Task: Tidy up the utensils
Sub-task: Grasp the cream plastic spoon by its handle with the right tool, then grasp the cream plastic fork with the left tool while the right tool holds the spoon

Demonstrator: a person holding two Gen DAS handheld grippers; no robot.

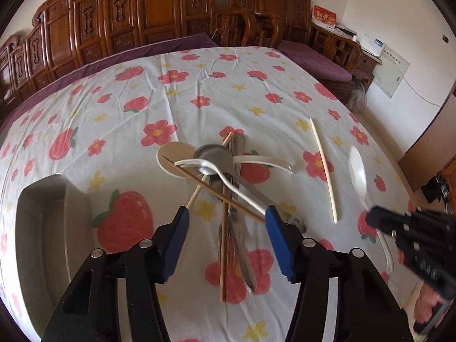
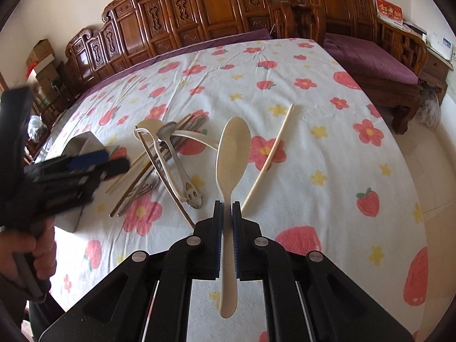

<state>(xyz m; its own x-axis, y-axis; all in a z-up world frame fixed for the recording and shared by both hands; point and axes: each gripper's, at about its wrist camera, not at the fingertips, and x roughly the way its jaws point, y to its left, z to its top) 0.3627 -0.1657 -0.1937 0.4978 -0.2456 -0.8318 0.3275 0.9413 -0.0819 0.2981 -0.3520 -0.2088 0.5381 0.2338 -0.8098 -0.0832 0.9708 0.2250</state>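
Note:
A pile of utensils (image 1: 225,176) lies on the flowered tablecloth: a metal spoon (image 1: 213,159), a white plastic fork (image 1: 216,171), brown chopsticks, metal forks and a knife. My left gripper (image 1: 226,222) is open, hovering just above the pile's near end. My right gripper (image 2: 227,208) is shut on the handle of a cream plastic spoon (image 2: 230,154), bowl pointing forward above the cloth. It also shows in the left wrist view (image 1: 357,171). A pale chopstick (image 2: 268,162) lies beside it, also seen in the left wrist view (image 1: 323,168).
A grey rectangular tray (image 1: 42,228) sits on the table to the left of the pile; it shows in the right wrist view (image 2: 82,142) behind the left gripper. Carved wooden benches with purple cushions (image 1: 316,59) border the table's far side.

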